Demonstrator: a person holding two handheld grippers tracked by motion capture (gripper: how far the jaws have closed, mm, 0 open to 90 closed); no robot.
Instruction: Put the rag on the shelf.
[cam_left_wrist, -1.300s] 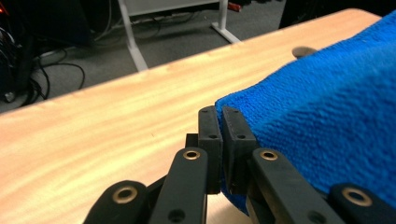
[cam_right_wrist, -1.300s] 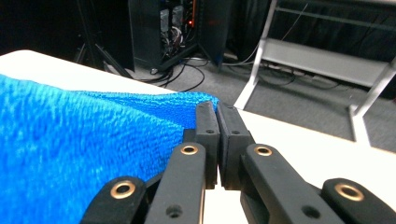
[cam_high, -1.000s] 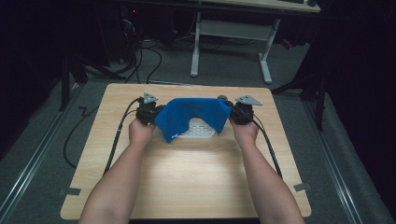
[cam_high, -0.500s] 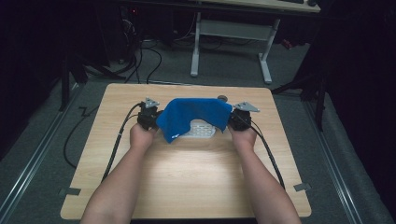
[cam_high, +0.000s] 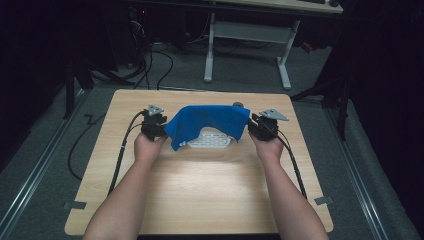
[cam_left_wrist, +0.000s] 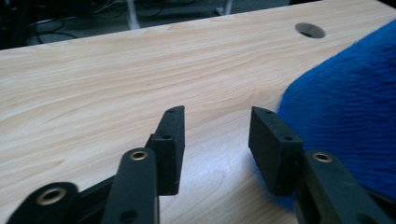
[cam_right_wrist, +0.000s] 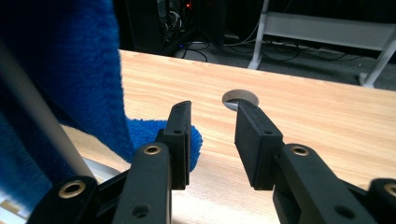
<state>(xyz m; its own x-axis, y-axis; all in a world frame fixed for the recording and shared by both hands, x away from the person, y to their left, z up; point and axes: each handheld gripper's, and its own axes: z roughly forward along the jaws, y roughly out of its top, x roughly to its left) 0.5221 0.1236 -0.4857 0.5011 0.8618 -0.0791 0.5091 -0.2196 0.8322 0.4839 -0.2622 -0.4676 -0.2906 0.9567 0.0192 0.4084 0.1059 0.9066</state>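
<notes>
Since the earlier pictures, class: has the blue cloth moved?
Yes. The blue cloth has sunk onto the white rack, covering more of it; both claws have just opened, nothing between them.

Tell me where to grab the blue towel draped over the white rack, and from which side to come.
Take the blue towel by the loose corner lying on the wooden table beside the right gripper, probably coming in level from the right. That flap sits free of the white rack, so jaws can close on it. Both grippers have just opened, with nothing between the jaws.
</notes>
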